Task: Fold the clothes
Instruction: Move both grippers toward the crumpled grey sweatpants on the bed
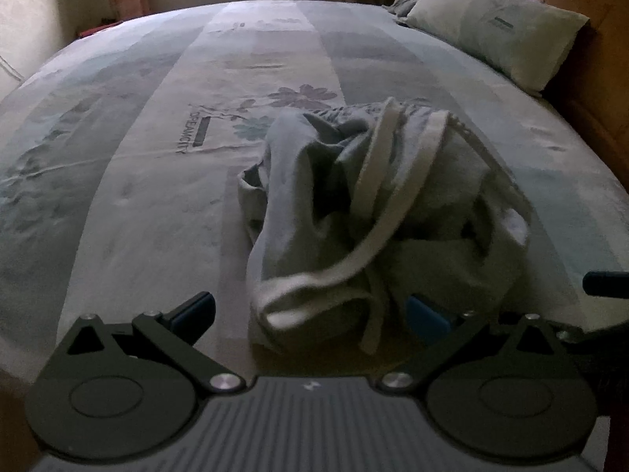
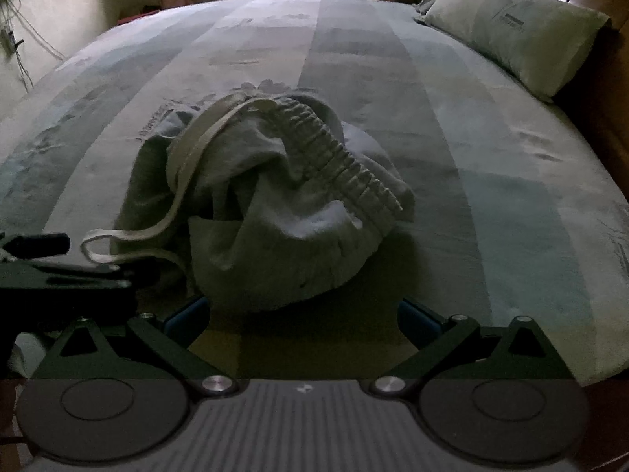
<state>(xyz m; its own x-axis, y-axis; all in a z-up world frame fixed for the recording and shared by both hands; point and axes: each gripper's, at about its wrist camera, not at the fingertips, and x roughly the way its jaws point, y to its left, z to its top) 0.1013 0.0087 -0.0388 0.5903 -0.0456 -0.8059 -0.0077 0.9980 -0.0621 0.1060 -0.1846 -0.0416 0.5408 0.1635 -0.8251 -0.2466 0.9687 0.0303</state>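
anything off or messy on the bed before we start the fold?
Only the garment itself: it lies in a crumpled heap near the bed's front edge, ribbed waistband twisted over the top and a pale strap looping loose. Both the left gripper and the right gripper are open, holding nothing. The pillow looks normal.

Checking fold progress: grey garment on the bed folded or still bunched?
Bunched. The grey garment lies in a crumpled heap, ribbed waistband twisted over the top, drawstring loose.
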